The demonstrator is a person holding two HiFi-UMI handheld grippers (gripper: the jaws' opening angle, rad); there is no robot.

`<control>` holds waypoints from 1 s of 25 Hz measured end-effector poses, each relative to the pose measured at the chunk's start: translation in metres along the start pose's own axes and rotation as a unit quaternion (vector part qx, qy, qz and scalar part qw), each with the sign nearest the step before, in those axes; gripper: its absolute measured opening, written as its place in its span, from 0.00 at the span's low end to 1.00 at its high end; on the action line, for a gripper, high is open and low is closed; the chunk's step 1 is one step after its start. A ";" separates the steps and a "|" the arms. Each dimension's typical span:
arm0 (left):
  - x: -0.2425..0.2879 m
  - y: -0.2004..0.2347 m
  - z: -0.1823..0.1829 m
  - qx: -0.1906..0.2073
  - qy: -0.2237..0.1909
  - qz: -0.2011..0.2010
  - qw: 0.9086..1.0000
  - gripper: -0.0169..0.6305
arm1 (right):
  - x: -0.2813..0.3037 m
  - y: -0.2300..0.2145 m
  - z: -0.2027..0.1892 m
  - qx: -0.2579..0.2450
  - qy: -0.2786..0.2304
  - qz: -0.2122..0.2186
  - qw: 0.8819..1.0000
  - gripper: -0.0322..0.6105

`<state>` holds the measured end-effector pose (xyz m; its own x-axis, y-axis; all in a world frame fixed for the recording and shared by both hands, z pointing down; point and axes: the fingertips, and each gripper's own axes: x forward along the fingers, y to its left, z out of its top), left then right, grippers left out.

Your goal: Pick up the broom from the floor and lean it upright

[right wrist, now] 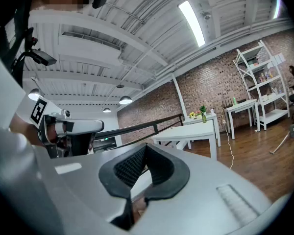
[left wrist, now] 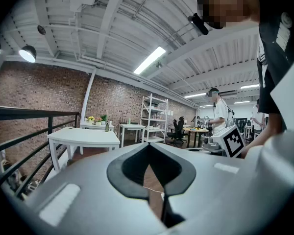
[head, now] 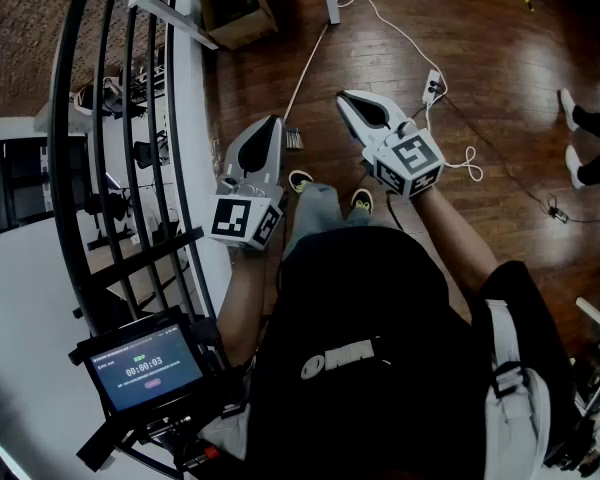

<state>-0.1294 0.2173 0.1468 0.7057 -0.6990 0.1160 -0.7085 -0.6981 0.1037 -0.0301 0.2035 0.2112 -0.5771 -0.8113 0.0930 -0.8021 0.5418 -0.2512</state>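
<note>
Broom (head: 294,140) lies on the floor (head: 500,58) between the two tongs' tips, its head just beside the left tongs (head: 272,121) and the right tongs (head: 346,99) near. Both are pressed together, empty. Railing (head: 170,118) hems the left. Box (head: 235,8) and cable (head: 410,38) lie ahead, with bare floor to the right.

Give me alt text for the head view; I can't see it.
The left gripper and right gripper are shut and empty, held over a wooden floor. Between them a pale stick, likely the broom, lies on the floor; a black railing stands at left.
</note>
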 end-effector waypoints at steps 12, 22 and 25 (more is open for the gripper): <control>-0.058 -0.046 -0.011 -0.039 0.023 -0.031 0.999 0.05 | -0.076 0.058 -0.017 0.005 0.057 -0.038 0.998 0.05; -0.025 -0.018 0.011 -0.077 0.025 -0.052 0.995 0.05 | -0.046 0.047 0.030 -0.013 0.090 -0.046 0.995 0.05; -0.009 -0.010 0.006 -0.079 0.032 -0.063 0.994 0.05 | -0.035 0.034 0.033 -0.022 0.096 -0.057 0.993 0.05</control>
<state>-0.1284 0.2297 0.1389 0.7900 -0.5934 0.1546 -0.6113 -0.7422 0.2749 -0.0320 0.2426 0.1676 -0.4966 -0.8137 0.3022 -0.8679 0.4608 -0.1855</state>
